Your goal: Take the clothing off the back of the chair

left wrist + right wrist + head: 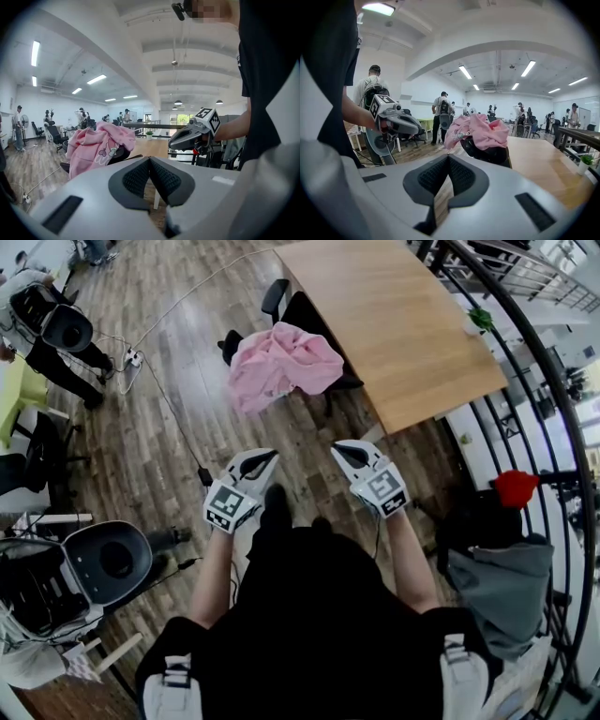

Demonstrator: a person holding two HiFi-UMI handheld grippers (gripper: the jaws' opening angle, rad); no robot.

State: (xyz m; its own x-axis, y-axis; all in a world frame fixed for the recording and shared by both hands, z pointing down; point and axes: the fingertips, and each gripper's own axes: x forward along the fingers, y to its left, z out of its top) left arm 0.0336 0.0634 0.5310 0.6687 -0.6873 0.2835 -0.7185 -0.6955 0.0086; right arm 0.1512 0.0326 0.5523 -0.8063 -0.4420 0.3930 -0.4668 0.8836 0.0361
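Note:
A pink garment is draped over the back of a black office chair pushed up to a wooden table. It also shows as a pink heap in the left gripper view and on the chair back in the right gripper view. My left gripper and right gripper hang side by side in front of my body, well short of the chair. Both are shut with nothing between the pads. Each gripper sees the other.
A cable and power strip lie on the wood floor left of the chair. Black round-backed chairs stand at the left. A curved black railing runs along the right, with a grey bag and red cap beside it. People stand in the background.

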